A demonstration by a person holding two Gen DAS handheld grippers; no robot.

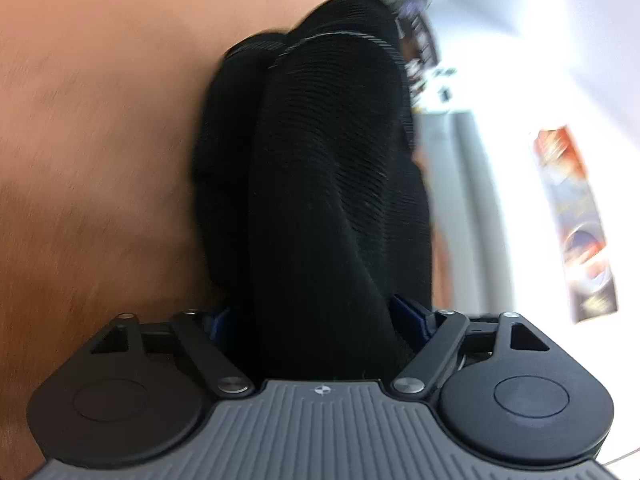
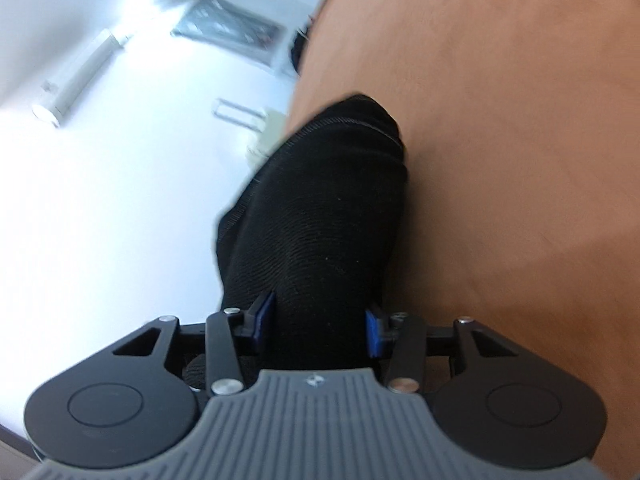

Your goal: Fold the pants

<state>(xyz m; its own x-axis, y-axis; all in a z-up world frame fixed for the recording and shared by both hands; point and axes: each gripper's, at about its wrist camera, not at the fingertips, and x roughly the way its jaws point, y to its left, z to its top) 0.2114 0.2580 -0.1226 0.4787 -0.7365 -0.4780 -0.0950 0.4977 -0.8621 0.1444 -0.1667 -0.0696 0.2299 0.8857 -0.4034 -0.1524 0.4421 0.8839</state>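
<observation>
The black ribbed pants [image 1: 328, 160] lie bunched in a long roll on the brown table [image 1: 100, 140], running away from the camera in the left wrist view. My left gripper [image 1: 314, 316] stands wide around the near end of the roll. Its right blue pad [image 1: 408, 312] is against the cloth and the left pad shows a small gap, so it is open. In the right wrist view the pants [image 2: 320, 208] stretch forward over the table [image 2: 500, 140] near its edge. My right gripper [image 2: 319, 320] is shut on the cloth, both blue pads [image 2: 374, 330] pressing its sides.
The table's edge runs just beside the pants in both views. Beyond it lie a pale floor, a dark shelf [image 1: 416, 40], an orange poster or box [image 1: 576, 220], a white tube-shaped object [image 2: 80, 80] and a grey framed panel [image 2: 232, 28].
</observation>
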